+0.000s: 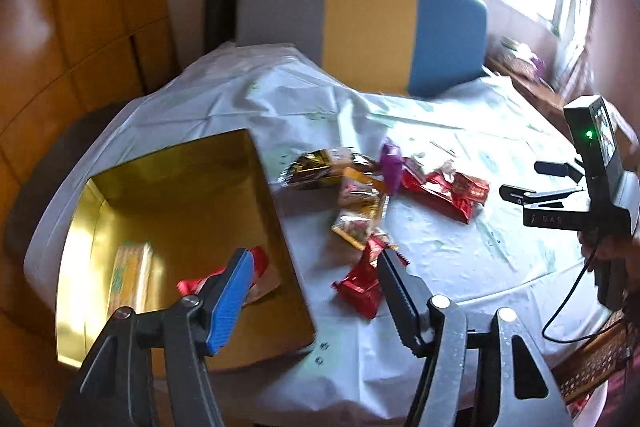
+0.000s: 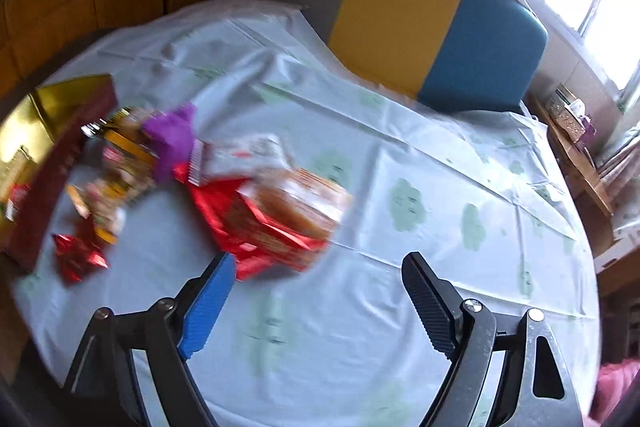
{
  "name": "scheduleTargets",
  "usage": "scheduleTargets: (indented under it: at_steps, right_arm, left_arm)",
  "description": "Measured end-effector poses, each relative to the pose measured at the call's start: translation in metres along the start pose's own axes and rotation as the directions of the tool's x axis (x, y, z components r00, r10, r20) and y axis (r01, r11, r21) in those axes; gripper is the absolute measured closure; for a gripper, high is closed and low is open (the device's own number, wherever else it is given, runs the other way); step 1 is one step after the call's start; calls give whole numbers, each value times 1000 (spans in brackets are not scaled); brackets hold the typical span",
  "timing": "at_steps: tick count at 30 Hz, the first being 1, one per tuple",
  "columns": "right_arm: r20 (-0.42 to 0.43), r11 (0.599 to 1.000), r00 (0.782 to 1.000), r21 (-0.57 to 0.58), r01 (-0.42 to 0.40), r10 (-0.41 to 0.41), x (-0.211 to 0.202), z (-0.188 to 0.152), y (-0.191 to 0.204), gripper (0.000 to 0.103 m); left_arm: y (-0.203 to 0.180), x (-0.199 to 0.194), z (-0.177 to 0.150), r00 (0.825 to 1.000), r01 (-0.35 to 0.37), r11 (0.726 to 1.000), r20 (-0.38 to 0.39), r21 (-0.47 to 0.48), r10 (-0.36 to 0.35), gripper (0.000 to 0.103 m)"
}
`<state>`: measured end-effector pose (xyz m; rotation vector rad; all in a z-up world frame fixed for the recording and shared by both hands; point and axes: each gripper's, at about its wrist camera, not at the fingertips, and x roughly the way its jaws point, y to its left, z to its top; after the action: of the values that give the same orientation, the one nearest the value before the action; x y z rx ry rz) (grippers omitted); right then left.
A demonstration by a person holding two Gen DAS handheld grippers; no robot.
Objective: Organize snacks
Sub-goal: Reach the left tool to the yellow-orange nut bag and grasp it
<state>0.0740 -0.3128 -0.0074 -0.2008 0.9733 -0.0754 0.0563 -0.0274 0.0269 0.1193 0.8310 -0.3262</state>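
An open gold-lined box [image 1: 180, 195] stands on the table at the left, with a red packet [image 1: 208, 281] and a pale yellow packet [image 1: 128, 275] inside. My left gripper [image 1: 314, 259] hangs open and empty over the box's right wall, beside a small red packet [image 1: 362, 287]. Loose snacks lie right of the box: a purple packet [image 1: 390, 161], a dark brown packet [image 1: 316, 169] and red packets [image 1: 444, 191]. My right gripper [image 2: 319, 261] is open and empty above bare cloth, just right of a red packet [image 2: 224, 211] and an orange biscuit packet [image 2: 296, 203]. The box [image 2: 60, 99] shows at far left there.
A round table under a pale patterned cloth [image 2: 420, 167] holds everything. A chair with a grey, yellow and blue back [image 1: 368, 23] stands behind it. Wooden cabinets [image 1: 80, 27] are at the left, a bright window and a low shelf [image 2: 576, 131] at the right. A black cable [image 1: 568, 307] hangs from the right gripper.
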Motion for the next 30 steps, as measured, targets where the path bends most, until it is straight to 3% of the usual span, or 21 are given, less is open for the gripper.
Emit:
scheduleTargets:
  at_steps: [6,9,14,20,30]
  right_arm:
    - [-16,995,997,72,-76,77,19,-13,-31,15]
    - [-70,985,992,146,-92,103,33,-16,-43,14]
    - [-69,961,983,233,-149,169,37,-10,-55,10]
    - [-86,961,979,226,-160,183,41,-9,-49,8]
    - [-107,960,973,215,-180,207,46,-8,-42,7]
  left_arm:
    - [-29,36,27,997,43,995,-66,88,-37,39]
    - [-43,56,36,994,41,989,-106,139,-26,40]
    - [-62,93,44,987,-14,971,-154,237,51,40]
    - [-68,129,46,972,-4,962,-224,272,67,40]
    - [-69,155,52,961,16,955,-268,297,68,40]
